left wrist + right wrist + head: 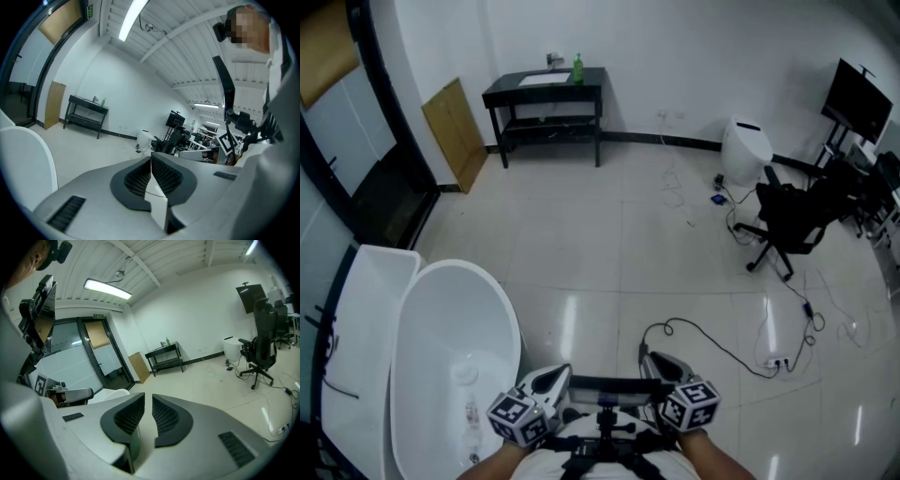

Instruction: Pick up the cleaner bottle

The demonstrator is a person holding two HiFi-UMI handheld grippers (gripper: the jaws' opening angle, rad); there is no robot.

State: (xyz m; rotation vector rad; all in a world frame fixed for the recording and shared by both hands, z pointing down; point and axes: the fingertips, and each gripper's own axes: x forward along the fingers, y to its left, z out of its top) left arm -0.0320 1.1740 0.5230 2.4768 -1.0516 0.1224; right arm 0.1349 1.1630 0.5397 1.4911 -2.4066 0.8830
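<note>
Green bottle (577, 67) is standing on the black desk (546, 91) against the far wall. Left hand-held gripper (551, 378) is sitting with jaws pressed together, empty. Right hand-held gripper (663, 364) is showing a narrow gap, also empty.

left tool (551, 380): jaws together, empty | right tool (661, 367): jaws slightly apart, empty

A white bathtub (441, 356) stands at the lower left. A black table (546, 94) sits against the far wall, a wooden board (459, 131) leaning near it. A black office chair (792, 220) stands at the right, with cables (712, 342) trailing across the floor (609, 244).
</note>
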